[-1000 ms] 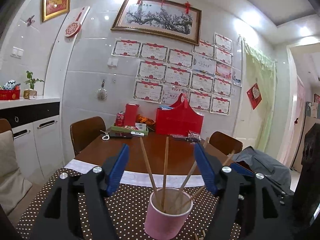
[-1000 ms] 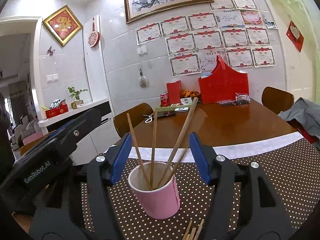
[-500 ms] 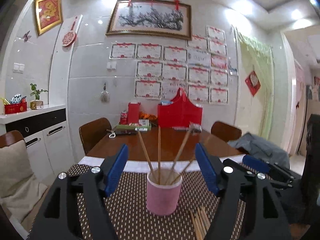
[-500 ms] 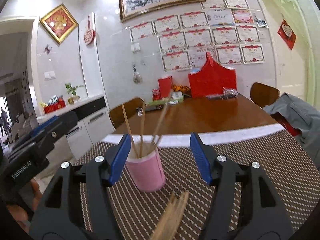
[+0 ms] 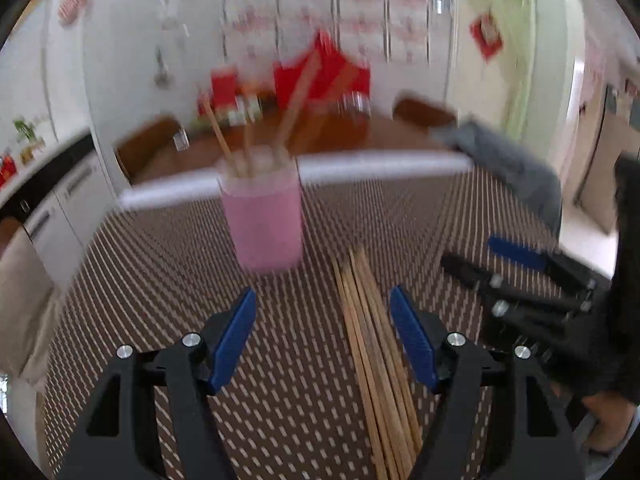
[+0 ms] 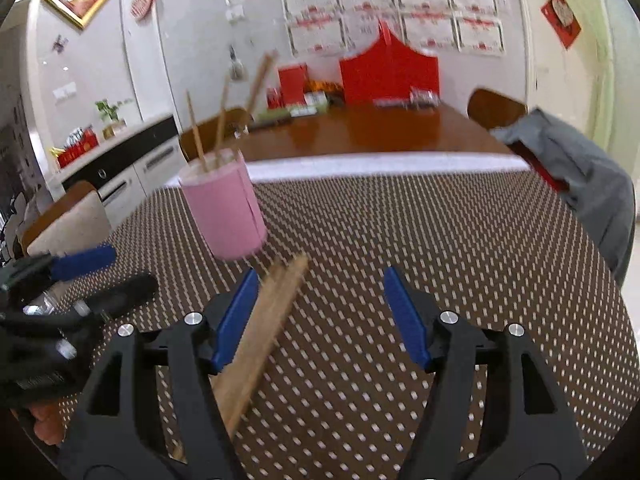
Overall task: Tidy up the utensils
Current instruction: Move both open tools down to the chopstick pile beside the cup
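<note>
A pink cup [image 5: 262, 224] [image 6: 226, 212] stands upright on the dotted brown mat [image 5: 280, 400] with a few wooden chopsticks leaning in it. Several loose chopsticks [image 5: 372, 340] [image 6: 264, 328] lie in a bundle on the mat, nearer than the cup. My left gripper [image 5: 322, 300] hangs open above the mat and points down; the bundle shows just inside its right finger. The jaws of my right gripper [image 6: 320, 280] are opening, and the bundle shows under them beside the left finger, with no pad pressing on it. The picture is blurred by motion.
Past the mat's white edge [image 6: 380, 166] lies the bare wooden table with a red box [image 6: 390, 72] and small items at its far end. A grey jacket [image 6: 580, 172] hangs on a chair to the right. Brown chairs and a low cabinet [image 6: 120, 160] stand to the left.
Both grippers have tipped downward and drawn back from the cup, which now sits higher and farther in both views. The loose chopstick bundle has come into view between the fingers.
</note>
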Available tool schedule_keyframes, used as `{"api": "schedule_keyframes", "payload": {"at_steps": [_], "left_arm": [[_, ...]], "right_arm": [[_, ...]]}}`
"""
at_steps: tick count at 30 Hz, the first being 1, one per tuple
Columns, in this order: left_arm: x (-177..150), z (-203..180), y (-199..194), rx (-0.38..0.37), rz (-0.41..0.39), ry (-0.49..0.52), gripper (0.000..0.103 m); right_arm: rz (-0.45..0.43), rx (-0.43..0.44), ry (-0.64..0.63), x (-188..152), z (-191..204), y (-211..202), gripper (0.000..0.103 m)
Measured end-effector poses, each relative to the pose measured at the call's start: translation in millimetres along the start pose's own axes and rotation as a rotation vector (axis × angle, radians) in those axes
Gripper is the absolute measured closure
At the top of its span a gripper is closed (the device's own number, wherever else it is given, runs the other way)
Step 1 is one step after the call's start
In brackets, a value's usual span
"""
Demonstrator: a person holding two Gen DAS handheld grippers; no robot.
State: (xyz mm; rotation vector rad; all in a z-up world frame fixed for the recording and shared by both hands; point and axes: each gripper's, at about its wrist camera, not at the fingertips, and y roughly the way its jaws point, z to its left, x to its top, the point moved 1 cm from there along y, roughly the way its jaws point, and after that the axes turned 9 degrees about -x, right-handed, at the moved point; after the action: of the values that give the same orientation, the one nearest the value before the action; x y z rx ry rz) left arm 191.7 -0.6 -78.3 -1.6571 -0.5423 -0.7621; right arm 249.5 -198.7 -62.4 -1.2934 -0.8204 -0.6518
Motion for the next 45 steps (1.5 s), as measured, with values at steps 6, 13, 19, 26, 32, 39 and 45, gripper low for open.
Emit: {"api": "schedule_keyframes", "payload": {"at_steps": [6,13,19,26,32,39,45], "left_arm": [[-25.0,0.0,40.9,-0.010,0.154,-0.009,0.034],[-40.3,11.6,66.4,0.032,0.222,-0.037,0.034],[-33.8,17.3,75.7,0.063,0.211,-0.013,0.033],[-37.3,29.1,75.3,0.084,0.214,-0.016,0.031],[-43.2,41.2,65.9,0.067,0.204,-0.018,0.031],[-48.8,51.7,56.9,0.038,0.198,-0.031,0.031],[-46.2,50.9,58.6,0.037,0.205,-0.021,0.031]], "right_arm": [[0.102,0.003,0.006,-19.3,-12.8,18.4,0.038],[0.143,0.021,-0.009,-26.8,-13.1,27.1,0.038],[0.174,0.041,-0.028,-26.8,-3.3,34.7,0.038],[0.231,0.056,-0.080,-29.0,15.9,48.2,0.038],[0.260,0.023,-0.113,-28.4,28.8,58.8,0.038],[0.277,0.013,-0.139,-23.2,35.3,67.1,0.037],[0.317,0.018,-0.152,-20.4,37.1,71.8,0.037]]}}
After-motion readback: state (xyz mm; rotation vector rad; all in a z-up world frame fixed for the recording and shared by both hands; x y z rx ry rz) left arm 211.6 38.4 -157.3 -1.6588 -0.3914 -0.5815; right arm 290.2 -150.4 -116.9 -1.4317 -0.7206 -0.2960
